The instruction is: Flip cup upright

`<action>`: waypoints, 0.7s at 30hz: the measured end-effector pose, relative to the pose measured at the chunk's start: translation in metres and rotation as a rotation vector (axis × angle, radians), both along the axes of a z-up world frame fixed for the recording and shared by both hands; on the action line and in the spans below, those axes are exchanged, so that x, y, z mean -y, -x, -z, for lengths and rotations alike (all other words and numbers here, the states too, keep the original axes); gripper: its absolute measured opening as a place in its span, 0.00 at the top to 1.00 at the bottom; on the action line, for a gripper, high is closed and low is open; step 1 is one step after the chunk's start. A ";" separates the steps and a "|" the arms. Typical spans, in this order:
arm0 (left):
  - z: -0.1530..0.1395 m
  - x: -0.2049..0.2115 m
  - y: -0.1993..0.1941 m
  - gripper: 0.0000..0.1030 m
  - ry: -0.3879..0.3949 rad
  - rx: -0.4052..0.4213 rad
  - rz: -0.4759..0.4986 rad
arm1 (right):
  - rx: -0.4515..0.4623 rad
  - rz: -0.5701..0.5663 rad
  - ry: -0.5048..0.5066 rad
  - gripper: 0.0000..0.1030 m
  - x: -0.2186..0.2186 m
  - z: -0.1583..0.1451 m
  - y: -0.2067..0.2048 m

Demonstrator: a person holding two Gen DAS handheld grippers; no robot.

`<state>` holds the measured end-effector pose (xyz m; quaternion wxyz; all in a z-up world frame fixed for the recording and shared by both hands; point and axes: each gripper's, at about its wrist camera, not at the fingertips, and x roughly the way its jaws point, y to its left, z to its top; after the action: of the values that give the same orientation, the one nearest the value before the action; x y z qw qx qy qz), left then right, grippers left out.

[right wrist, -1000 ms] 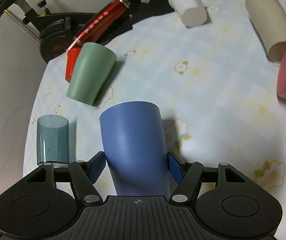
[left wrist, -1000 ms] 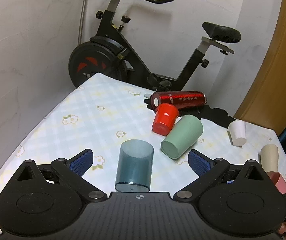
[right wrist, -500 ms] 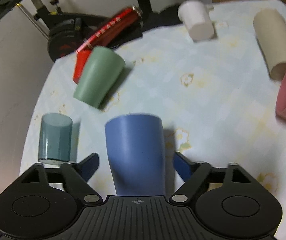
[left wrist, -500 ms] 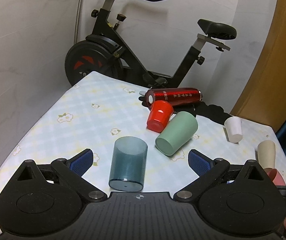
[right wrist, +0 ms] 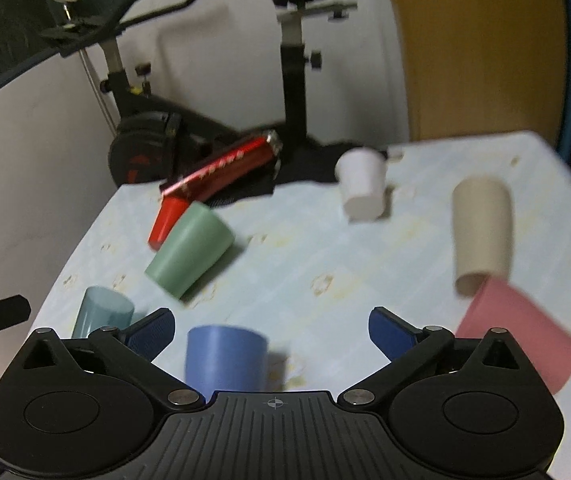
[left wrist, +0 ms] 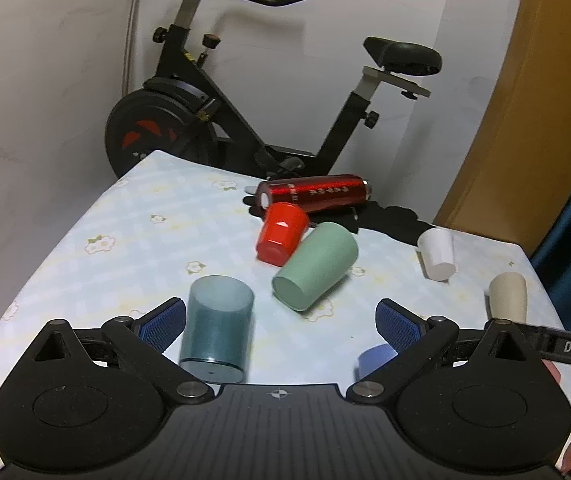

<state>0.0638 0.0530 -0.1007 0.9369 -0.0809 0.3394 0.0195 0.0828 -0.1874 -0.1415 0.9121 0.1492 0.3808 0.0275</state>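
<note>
A blue cup (right wrist: 225, 358) stands on the table just in front of my open, empty right gripper (right wrist: 271, 330); it also shows in the left wrist view (left wrist: 375, 362). A teal translucent cup (left wrist: 217, 328) stands close to the left finger of my open, empty left gripper (left wrist: 281, 322); it also shows in the right wrist view (right wrist: 101, 316). A green cup (left wrist: 315, 266), a red cup (left wrist: 281, 234), a white cup (left wrist: 437, 254), a beige cup (right wrist: 481, 236) and a pink cup (right wrist: 517, 336) lie on their sides.
A red metal bottle (left wrist: 313, 196) lies at the table's far edge beside a black cloth (left wrist: 389, 220). An exercise bike (left wrist: 189, 120) stands behind the table (left wrist: 133, 236). A white wall is on the left, a wooden door (left wrist: 525, 120) on the right.
My right gripper has opened, let go of the blue cup and pulled back and up. The blue cup stays standing. My left gripper has drawn back a little.
</note>
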 end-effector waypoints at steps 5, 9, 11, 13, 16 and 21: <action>0.003 0.011 -0.002 0.01 0.009 -0.008 0.019 | 0.057 0.016 0.046 0.00 0.015 -0.011 0.011; 0.008 0.020 -0.005 0.01 0.010 -0.026 0.037 | 0.093 0.029 0.074 0.00 0.027 -0.016 0.020; 0.011 0.026 -0.007 0.01 0.010 -0.039 0.048 | 0.106 0.037 0.082 0.00 0.031 -0.017 0.024; 0.014 0.031 -0.010 0.01 0.009 -0.051 0.061 | 0.116 0.043 0.090 0.00 0.038 -0.018 0.028; 0.020 0.038 -0.014 0.01 0.014 -0.075 0.079 | 0.127 0.050 0.102 0.00 0.045 -0.018 0.034; 0.033 0.051 -0.024 0.01 0.031 -0.126 0.116 | 0.132 0.064 0.114 0.00 0.051 -0.013 0.041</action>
<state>0.0876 0.0018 -0.1340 0.9118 -0.0743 0.4023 -0.0349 0.0422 -0.2383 -0.1281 0.9427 0.1071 0.3158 -0.0134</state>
